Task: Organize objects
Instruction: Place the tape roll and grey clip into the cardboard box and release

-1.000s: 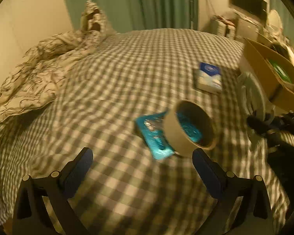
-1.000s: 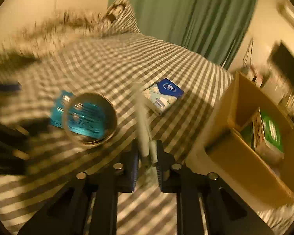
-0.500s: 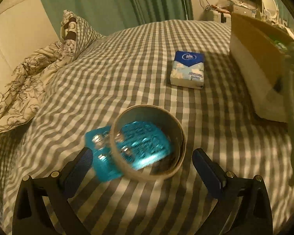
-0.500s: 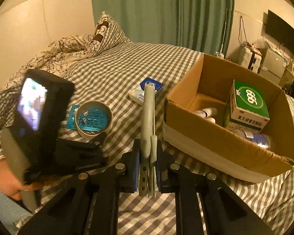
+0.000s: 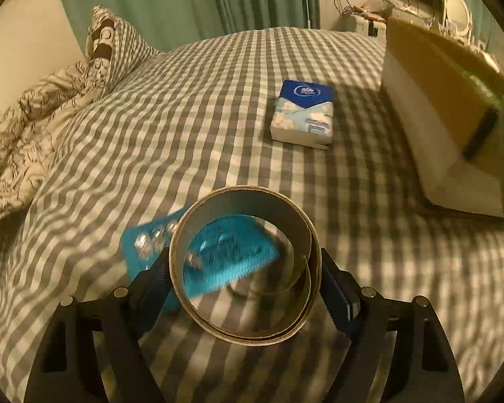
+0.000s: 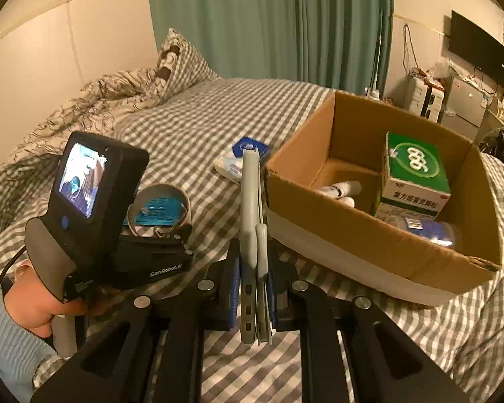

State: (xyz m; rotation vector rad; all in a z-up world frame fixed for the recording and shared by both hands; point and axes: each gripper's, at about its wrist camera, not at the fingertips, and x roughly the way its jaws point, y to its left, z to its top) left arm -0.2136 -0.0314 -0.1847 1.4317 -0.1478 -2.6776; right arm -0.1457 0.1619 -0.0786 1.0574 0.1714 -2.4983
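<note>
The left gripper [image 5: 245,278] is closing its jaws around a brown cardboard tape roll [image 5: 245,265]; both pads are at the roll's outer wall, w/ the roll between them. The roll rests on the grey-white checked bedsheet [image 5: 184,127], partly over a turquoise blister pack of pills [image 5: 144,245]. The right gripper [image 6: 253,275] is clenched on a flat grey plastic hanger-like piece [image 6: 251,208], beside an open brown cardboard box [image 6: 352,231] w/ a green-white medicine carton [image 6: 415,174] inside. A blue-white tissue pack [image 5: 304,114] lies near the box.
</note>
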